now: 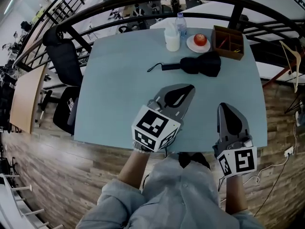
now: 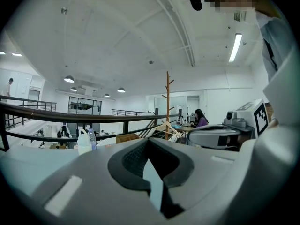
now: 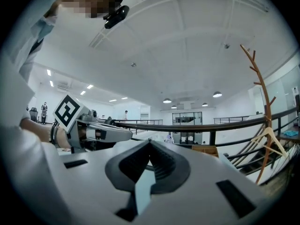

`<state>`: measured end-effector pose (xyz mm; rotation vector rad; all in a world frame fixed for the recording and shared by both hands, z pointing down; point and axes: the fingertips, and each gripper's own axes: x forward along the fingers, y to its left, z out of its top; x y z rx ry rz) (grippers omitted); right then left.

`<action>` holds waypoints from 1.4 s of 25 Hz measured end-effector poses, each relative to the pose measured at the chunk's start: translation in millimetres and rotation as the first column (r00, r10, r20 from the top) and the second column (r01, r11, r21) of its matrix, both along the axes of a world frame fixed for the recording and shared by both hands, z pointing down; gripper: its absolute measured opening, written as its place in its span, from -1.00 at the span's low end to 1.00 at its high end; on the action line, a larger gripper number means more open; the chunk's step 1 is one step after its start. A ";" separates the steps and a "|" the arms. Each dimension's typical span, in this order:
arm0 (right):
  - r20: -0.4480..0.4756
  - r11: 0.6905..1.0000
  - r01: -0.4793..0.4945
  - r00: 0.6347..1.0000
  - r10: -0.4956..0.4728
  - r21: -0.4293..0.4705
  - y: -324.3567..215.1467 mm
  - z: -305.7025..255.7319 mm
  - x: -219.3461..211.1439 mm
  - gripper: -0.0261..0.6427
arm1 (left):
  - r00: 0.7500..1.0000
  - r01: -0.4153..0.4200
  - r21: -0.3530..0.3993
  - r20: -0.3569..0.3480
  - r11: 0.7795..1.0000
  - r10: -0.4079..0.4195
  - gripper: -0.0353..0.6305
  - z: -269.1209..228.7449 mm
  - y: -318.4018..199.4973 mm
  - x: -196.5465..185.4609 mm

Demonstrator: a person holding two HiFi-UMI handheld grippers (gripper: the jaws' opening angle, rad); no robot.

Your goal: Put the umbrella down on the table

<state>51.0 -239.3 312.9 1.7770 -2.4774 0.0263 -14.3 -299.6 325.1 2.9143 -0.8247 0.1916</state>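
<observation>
The folded black umbrella (image 1: 200,64) lies flat on the pale blue table (image 1: 114,104), towards its far side, with the handle and strap (image 1: 157,67) pointing left. Both grippers hover over the near half of the table, well short of the umbrella and not touching it. My left gripper (image 1: 189,87) is shut with nothing in it; its jaws meet at the tip (image 2: 149,141). To its right, my right gripper (image 1: 224,106) is also shut and empty (image 3: 150,141). Each gripper view looks level across the room and catches the other gripper beside it, not the umbrella.
At the table's far edge stand a white jug (image 1: 172,38), a water bottle (image 1: 180,23), a plate with a red apple (image 1: 198,42) and a wooden box (image 1: 228,42). A black chair (image 1: 64,63) is at the left, a railing (image 1: 143,6) behind.
</observation>
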 end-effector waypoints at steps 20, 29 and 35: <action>0.043 0.995 0.101 0.994 -0.102 0.027 79.0 -1.7 68.1 -0.94 | 0.980 0.197 0.035 -0.015 0.980 -0.197 -0.88 -11.4 100.0 44.9; 0.062 0.989 0.145 0.987 -0.147 0.035 121.4 -1.6 82.2 -0.94 | 0.966 0.252 0.028 -0.061 0.967 -0.250 -0.88 -23.3 146.9 57.4; 0.077 0.989 0.138 0.987 -0.142 0.052 137.0 -4.9 79.4 -0.94 | 0.964 0.256 0.032 -0.082 0.966 -0.253 -0.88 -28.4 164.1 61.8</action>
